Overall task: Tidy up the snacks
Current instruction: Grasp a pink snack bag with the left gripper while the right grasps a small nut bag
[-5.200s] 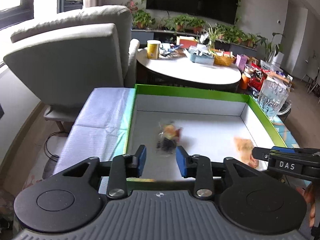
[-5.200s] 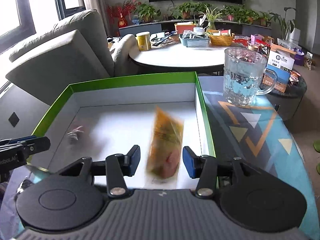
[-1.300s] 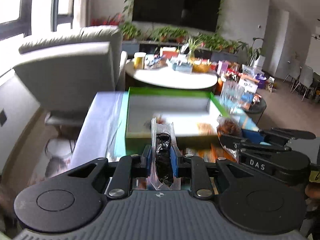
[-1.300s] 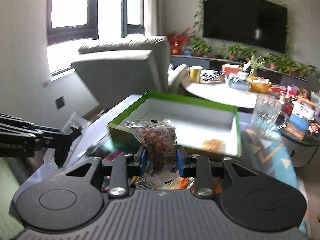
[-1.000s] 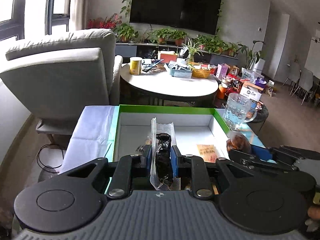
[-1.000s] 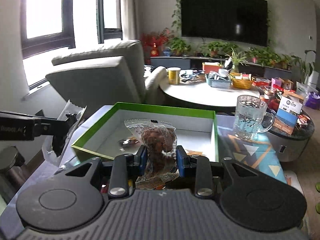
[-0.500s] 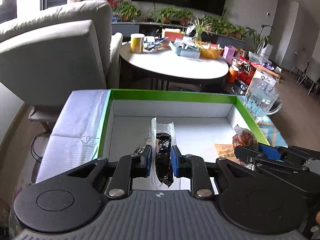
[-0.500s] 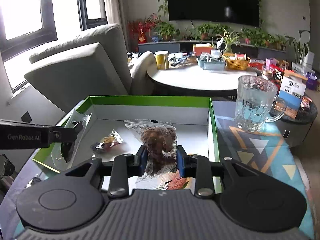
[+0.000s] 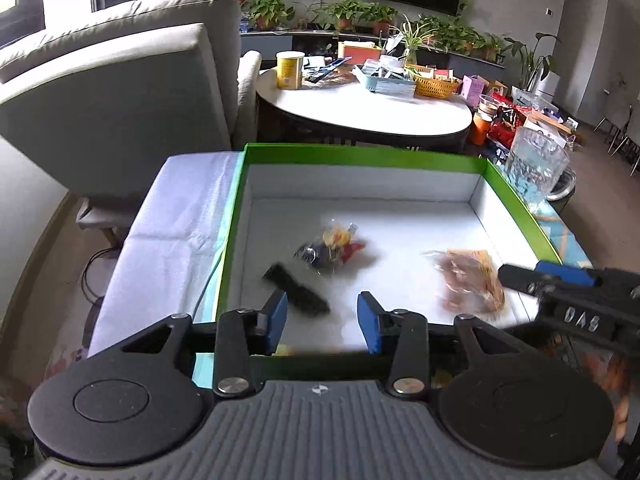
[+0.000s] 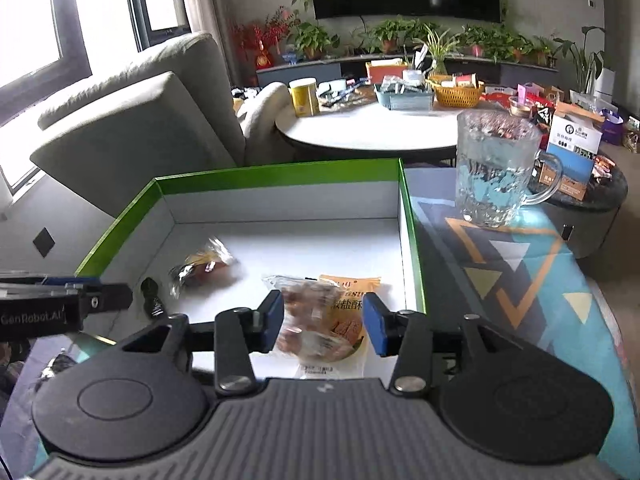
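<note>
Two claws opening over a green-rimmed box [image 9: 360,156], left claw [image 9: 322,316] just above a blurred dark snack [image 9: 298,290], right claw [image 10: 323,320] around a clear nut pack [image 10: 310,320] (pads apart), glass mug [image 10: 496,168] beyond on the counter [image 10: 500,264].

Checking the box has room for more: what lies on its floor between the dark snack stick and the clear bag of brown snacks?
Left wrist view: the mixed-colour candy packet sits between the dark snack stick and the clear bag of brown snacks; otherwise bare white box floor.
</note>
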`<state>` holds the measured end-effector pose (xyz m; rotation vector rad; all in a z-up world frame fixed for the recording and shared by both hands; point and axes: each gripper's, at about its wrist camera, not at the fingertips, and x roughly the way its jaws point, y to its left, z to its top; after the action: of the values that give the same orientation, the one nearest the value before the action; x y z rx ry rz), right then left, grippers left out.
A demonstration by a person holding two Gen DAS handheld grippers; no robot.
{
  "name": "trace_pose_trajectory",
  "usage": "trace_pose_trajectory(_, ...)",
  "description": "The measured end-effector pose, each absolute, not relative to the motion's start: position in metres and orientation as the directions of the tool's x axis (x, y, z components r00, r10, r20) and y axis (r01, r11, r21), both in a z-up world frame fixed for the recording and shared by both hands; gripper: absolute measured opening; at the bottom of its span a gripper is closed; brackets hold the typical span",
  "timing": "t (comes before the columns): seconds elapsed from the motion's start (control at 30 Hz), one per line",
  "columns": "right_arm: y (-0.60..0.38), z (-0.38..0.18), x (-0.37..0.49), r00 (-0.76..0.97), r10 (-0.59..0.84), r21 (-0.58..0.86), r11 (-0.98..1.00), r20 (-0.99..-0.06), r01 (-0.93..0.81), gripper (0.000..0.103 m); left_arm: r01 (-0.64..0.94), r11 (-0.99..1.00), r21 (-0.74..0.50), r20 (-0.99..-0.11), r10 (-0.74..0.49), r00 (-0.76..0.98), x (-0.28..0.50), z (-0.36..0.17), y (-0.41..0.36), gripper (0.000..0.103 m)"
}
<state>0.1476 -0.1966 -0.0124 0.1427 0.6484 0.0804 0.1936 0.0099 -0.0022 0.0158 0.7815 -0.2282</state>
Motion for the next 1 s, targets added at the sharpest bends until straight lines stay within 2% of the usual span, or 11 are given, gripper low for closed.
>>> trace_pose_trajectory(0.13,-0.2,-0.006,0.122,0.801,0.159,0.17,0.983,-0.577,-0.072,0.043,0.213,0.977,-0.025,-0.68,-0.173,0.713,0.158,0.003,0.016,0.044)
trace_pose_trajectory(0.33,-0.204,-0.001,0.062,0.792,0.277,0.137,0.961,-0.543,-0.242,0.044,0.252,0.966,-0.061,-0.711,-0.219,0.668,0.133,-0.004,0.023,0.045)
trace_pose_trajectory(0.47,-0.193,-0.012,0.042,0.719,0.335,0.083,0.928,-0.609,-0.362,0.044,0.226,0.972,-0.058,-0.745,-0.193,0.639,0.132,-0.018,0.02,0.045)
trace_pose_trajectory(0.67,-0.171,-0.046,0.038,0.662,0.267,-0.03,0.916,-0.7,-0.4,0.044,0.215,0.975,-0.064,-0.779,-0.183,0.599,0.136,-0.035,0.016,0.045)
trace_pose_trajectory(0.9,-0.19,-0.028,0.025,0.774,0.177,-0.096,0.951,-0.607,-0.293,0.045,0.208,0.976,-0.07,-0.787,-0.182,0.59,0.135,-0.043,0.014,0.048)
trace_pose_trajectory(1.0,-0.209,-0.028,0.035,0.812,0.001,-0.168,0.978,-0.583,-0.122,0.053,0.198,0.976,-0.087,-0.787,-0.189,0.587,0.134,-0.046,0.015,0.049)
